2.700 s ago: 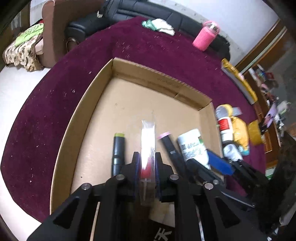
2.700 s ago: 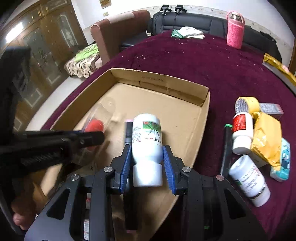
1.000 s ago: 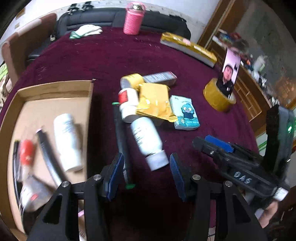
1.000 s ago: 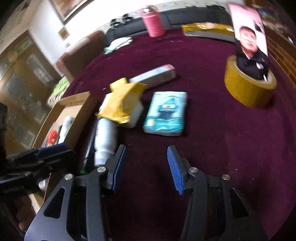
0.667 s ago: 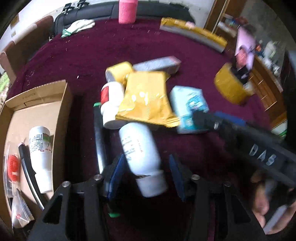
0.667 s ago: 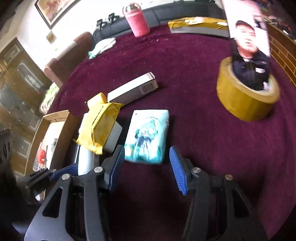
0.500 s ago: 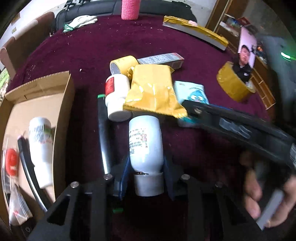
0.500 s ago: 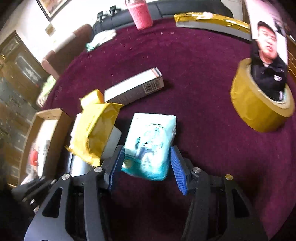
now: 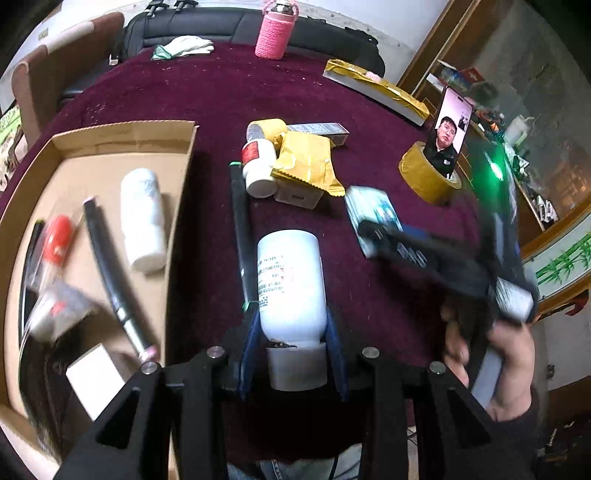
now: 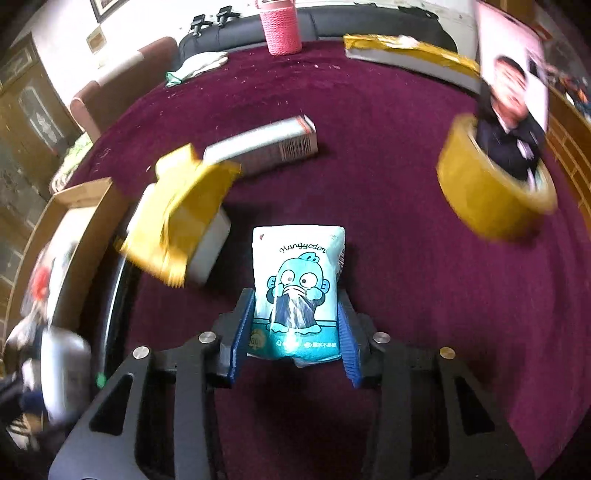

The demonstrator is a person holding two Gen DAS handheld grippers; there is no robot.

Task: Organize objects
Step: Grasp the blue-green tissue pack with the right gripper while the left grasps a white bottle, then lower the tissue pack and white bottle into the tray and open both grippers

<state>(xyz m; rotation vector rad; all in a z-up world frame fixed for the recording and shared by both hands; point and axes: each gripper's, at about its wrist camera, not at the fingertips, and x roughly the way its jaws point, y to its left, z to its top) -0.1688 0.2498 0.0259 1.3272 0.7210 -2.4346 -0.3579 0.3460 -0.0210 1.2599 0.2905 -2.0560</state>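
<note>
My left gripper is shut on a white bottle, held by its neck above the maroon table. My right gripper is shut on a teal tissue pack with a cartoon face; it also shows in the left wrist view. The cardboard box at the left holds another white bottle, a black marker, a red-capped bag and a small white box. A black pen lies on the table beside the box.
A yellow packet lies over a white block, with a red-labelled bottle, yellow tape and a long carton nearby. A tape roll holds a phone. A pink bottle stands at the far edge.
Both grippers closed on their objects: the left on the white bottle, the right on the tissue pack. The left has lifted and pulled the bottle back from the pile.
</note>
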